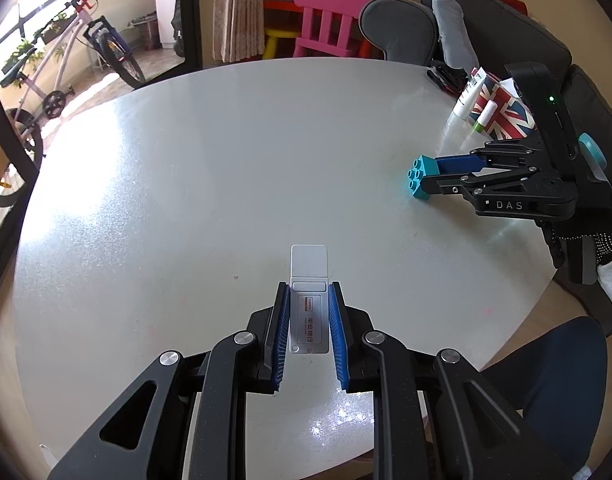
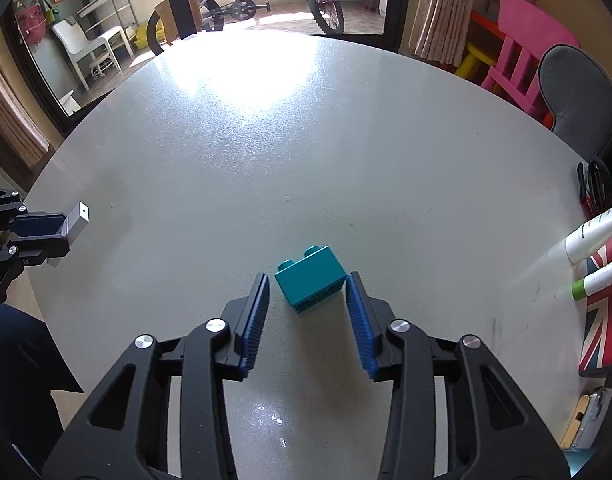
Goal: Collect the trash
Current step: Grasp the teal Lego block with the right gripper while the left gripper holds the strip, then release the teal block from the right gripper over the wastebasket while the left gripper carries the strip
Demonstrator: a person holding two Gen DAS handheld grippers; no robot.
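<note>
The left tongs (image 1: 308,320) are clamped on a small silver card-like device (image 1: 309,304), its blue pads pressing both long edges while its far end juts forward over the tabletop (image 1: 226,160). The right tongs (image 2: 308,308) straddle a teal toy brick (image 2: 310,280) lying on its side on the tabletop; in the right wrist view a gap shows between each pad and the brick's faces, so they are not yet gripping, though the left wrist view suggests they are close to contact. The brick sits skewed between the fingers, one corner nearer the left pad. To do this grasp well, the right tongs would best square up with the brick's flat sides and reach a little deeper, so both pads land on full faces rather than on a corner or the studs, then squeeze evenly so it does not twist out. To the right, near the tabletop's edge, lie two white tubes (image 2: 594,236) on a Union Jack pouch (image 2: 604,320), well apart from the brick.
</note>
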